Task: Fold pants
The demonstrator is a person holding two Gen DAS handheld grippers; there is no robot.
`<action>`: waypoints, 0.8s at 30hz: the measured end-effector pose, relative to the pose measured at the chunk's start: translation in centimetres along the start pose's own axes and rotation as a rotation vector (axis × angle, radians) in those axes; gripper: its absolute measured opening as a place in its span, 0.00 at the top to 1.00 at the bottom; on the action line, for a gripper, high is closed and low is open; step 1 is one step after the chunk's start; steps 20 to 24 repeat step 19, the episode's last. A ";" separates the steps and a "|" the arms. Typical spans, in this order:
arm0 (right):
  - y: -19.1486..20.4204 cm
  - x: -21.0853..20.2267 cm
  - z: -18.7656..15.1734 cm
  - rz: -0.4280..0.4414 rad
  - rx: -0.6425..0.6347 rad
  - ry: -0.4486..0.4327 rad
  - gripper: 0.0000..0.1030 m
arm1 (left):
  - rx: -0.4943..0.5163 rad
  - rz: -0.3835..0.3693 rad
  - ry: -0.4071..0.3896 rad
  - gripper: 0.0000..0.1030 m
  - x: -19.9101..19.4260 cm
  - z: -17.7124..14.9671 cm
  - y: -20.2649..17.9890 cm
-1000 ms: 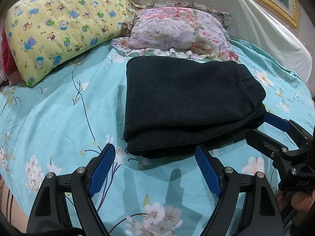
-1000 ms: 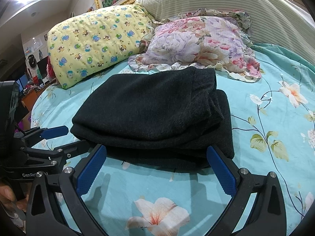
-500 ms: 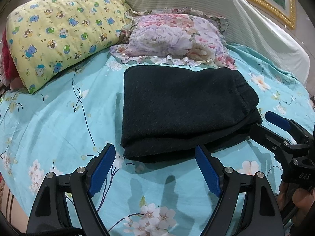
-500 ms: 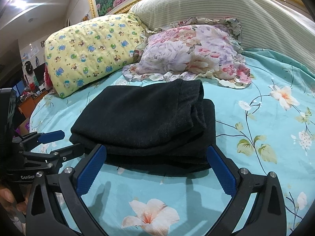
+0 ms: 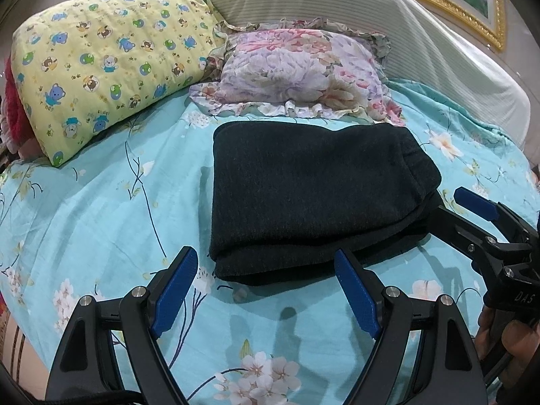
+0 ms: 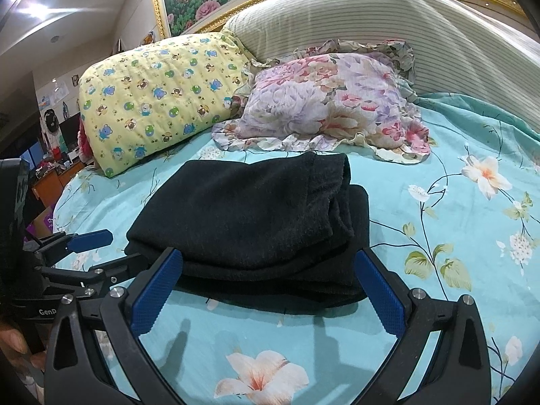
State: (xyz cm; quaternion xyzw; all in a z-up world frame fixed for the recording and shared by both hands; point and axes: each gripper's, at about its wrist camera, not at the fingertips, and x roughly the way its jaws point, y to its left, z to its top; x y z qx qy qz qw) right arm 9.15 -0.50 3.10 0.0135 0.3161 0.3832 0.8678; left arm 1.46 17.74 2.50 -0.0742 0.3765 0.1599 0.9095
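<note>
Dark pants [image 5: 303,195] lie folded into a thick rectangle on the turquoise floral bedsheet [image 5: 101,209]; the right wrist view shows the same pants [image 6: 249,222] with stacked layers at their right end. My left gripper [image 5: 266,278] stands open just in front of the pants' near edge, nothing between its blue pads. My right gripper [image 6: 270,278] is open too, at the near edge of the pile and holding nothing. Each gripper also shows in the other's view: the right gripper [image 5: 472,216] by the pants' right end, the left gripper [image 6: 94,249] by their left corner.
A yellow bear-print pillow [image 5: 101,60] and a floral frilled pillow [image 5: 300,71] lie behind the pants, against a striped padded headboard [image 5: 371,10]. A person's fingers [image 6: 13,341] hold the left gripper's handle. The bed's left edge [image 5: 20,330] drops away beside me.
Both grippers have drawn back and risen a little from the folded pants, which now sit farther away in both views. The pants themselves have not moved.
</note>
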 end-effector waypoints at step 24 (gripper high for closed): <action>-0.6 0.1 0.6 -0.011 0.017 -0.006 0.01 | 0.000 -0.008 -0.036 0.19 0.2 1.4 -0.6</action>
